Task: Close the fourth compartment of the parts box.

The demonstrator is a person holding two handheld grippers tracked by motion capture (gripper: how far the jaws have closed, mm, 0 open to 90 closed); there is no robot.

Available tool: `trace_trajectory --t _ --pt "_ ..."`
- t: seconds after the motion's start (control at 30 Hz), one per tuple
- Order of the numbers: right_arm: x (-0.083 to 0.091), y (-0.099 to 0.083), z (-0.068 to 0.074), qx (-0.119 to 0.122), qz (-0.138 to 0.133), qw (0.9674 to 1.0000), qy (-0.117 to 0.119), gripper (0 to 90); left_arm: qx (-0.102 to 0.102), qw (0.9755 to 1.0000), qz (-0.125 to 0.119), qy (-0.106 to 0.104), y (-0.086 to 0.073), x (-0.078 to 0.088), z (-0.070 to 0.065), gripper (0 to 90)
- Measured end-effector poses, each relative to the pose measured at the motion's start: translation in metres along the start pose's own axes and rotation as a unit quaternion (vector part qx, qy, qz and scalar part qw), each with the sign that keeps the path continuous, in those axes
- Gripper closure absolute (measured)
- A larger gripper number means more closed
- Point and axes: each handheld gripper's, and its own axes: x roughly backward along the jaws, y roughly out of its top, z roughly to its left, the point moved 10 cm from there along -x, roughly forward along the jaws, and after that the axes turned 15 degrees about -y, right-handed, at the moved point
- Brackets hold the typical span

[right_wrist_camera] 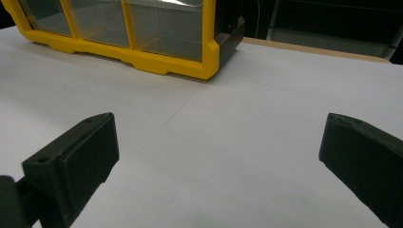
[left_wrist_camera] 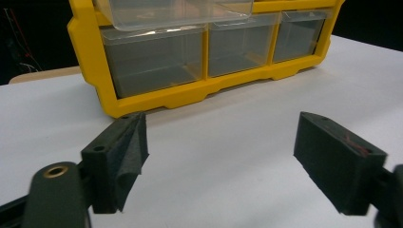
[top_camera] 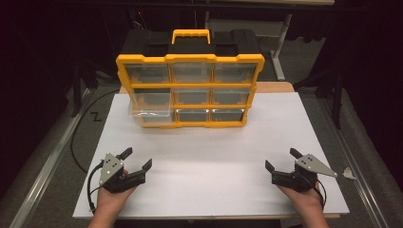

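Organizer stands upright at the table's far edge, a bit left of centre, drawer fronts facing you. Yellow frame, black body, yellow handle on top. Three rows of three clear drawers. Bottom-left drawer is pulled out toward you, sticking past the frame; the rest sit flush. What's inside them I can't tell.

Your left gripper sits near the table's near-left corner, jaws wide, nothing between them. In the left gripper view it points at the organizer's lower rows, with the pulled drawer overhanging at the top.

Your right gripper is near the near-right corner, jaws also wide and holding nothing. Its own view has it aimed at the organizer's right end across bare white table.

Both grippers are well apart from the organizer and from each other. A small crumpled scrap lies just off the table's right edge.
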Motion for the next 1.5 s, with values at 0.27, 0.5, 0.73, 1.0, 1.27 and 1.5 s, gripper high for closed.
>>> trace_trajectory --t 0.27,0.5,0.73,1.0,1.27,1.5 --pt "-0.0001 -0.0001 -0.0004 -0.002 0.002 1.0 -0.001 0.8 0.0 1.0 -0.002 0.001 0.0011 0.0019 -0.0007 29.8" --pt "0.0015 0.0 -0.0006 -0.001 0.0 1.0 0.003 0.7 -0.005 1.0 -0.003 0.002 0.0019 0.0035 -0.0013 37.9" --pt "0.0015 -0.0004 -0.001 -0.002 0.002 1.0 -0.001 0.7 -0.012 0.9999 0.002 0.006 0.0006 0.003 -0.0021 47.6" --pt "0.0006 -0.0017 -0.0002 -0.002 0.005 1.0 0.0 0.7 -0.015 0.9998 0.002 0.014 -0.0006 0.0041 0.0 62.1" --pt "-0.0004 -0.002 0.0024 0.0 0.005 1.0 0.003 0.7 -0.018 0.9998 0.005 0.007 -0.0013 0.0034 -0.0009 72.6" --pt "-0.0007 -0.0022 0.0017 -0.001 0.005 1.0 0.002 0.7 -0.008 1.0 0.0 0.004 -0.0012 0.0043 0.0007 81.3"
